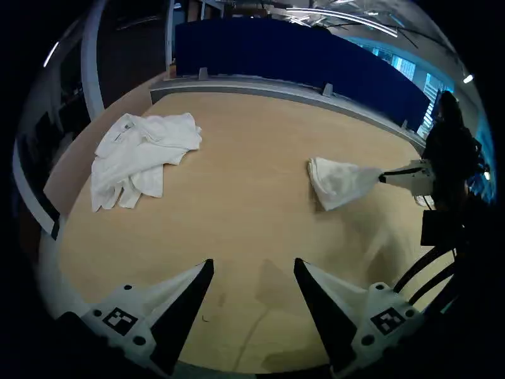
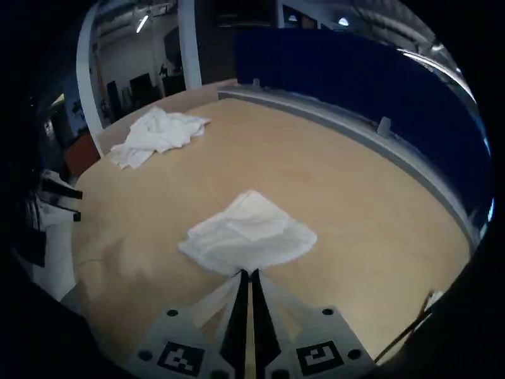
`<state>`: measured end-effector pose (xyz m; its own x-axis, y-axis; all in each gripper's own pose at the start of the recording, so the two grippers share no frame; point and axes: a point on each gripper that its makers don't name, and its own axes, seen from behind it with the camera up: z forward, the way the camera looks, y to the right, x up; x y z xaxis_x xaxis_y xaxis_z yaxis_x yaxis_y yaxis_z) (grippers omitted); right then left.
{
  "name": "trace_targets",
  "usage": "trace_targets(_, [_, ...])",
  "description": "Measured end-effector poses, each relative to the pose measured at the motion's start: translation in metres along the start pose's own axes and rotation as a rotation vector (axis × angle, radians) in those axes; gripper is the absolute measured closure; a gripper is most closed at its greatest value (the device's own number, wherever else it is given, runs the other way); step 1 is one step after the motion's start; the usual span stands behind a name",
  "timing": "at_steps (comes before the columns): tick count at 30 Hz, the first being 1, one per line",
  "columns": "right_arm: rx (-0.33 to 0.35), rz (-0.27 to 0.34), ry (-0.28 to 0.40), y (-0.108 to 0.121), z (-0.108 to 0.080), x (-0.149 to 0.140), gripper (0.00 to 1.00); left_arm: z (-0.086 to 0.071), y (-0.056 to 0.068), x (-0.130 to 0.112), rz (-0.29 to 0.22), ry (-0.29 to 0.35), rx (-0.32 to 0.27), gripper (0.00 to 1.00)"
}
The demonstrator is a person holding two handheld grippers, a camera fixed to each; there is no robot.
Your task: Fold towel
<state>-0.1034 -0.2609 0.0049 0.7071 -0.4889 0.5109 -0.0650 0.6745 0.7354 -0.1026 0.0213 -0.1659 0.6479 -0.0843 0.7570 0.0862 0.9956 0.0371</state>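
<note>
R gripper (image 2: 248, 278) pressed together, pinching near edge of towel (image 2: 249, 237), bunched mid-way across the table (image 2: 353, 189). L gripper (image 1: 252, 278) spread, empty, at near edge. Towel prob light, limp, not slippery; grab at corners, else it sags

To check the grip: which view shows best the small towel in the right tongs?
The right gripper view: the small towel is close, ahead of the right tongs, which are shut on its edge. The left gripper view shows it farther off, from the side, at those tongs' tips.
</note>
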Motion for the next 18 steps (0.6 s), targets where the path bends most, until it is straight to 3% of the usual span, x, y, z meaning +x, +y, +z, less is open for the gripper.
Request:
trace_targets(9, [-0.012, -0.044, 0.112, 0.009, -0.044, 0.076, 0.96, 0.001, 0.01, 0.009, 0.017, 0.02, -0.014, 0.06])
trace_targets(18, [-0.055, -0.05, 0.132, 0.033, -0.075, 0.094, 0.96, 0.0, 0.02, 0.014, 0.02, 0.033, -0.029, 0.06])
